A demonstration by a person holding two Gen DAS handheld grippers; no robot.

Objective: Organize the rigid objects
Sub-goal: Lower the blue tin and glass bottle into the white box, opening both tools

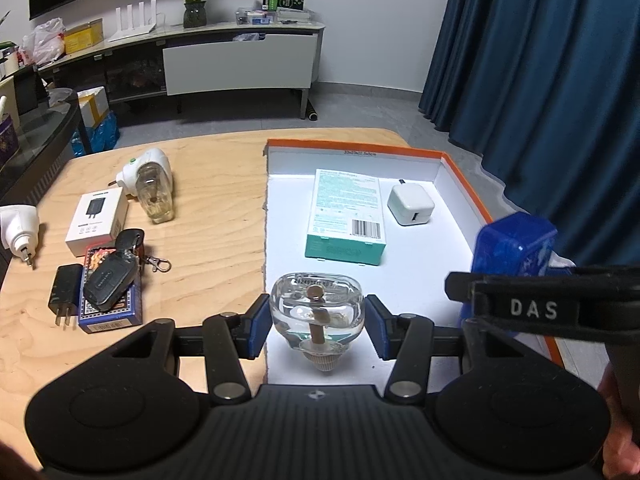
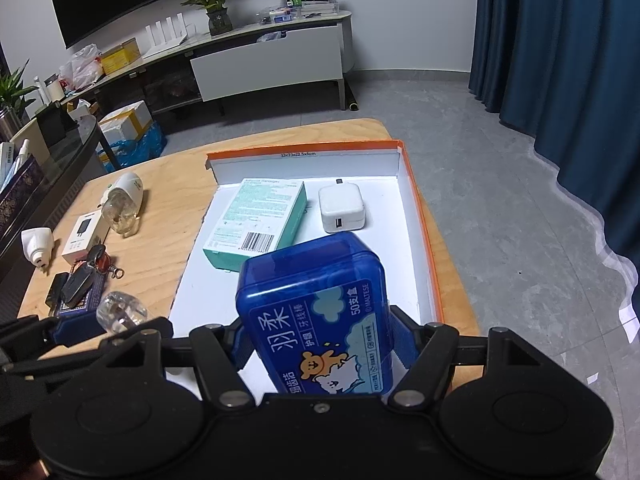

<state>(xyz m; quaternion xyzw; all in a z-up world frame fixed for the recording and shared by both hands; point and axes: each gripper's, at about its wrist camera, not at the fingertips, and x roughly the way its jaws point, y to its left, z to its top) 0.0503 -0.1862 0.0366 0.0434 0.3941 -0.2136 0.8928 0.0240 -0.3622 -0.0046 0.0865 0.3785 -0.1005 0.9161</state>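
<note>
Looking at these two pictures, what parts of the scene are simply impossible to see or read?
- Left wrist view: most of the blue plastic box is hidden behind the right gripper's black body.
- Right wrist view: the blue plastic box covers the near floor of the orange-rimmed tray.
- Both views: the fine print on the teal box is too small to read.
- Right wrist view: the clear bottle is partly hidden by the left gripper.

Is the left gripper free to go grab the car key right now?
Probably not: the left gripper is shut on the clear bottle, so it would have to set that down first. The car key lies uncovered.
</note>
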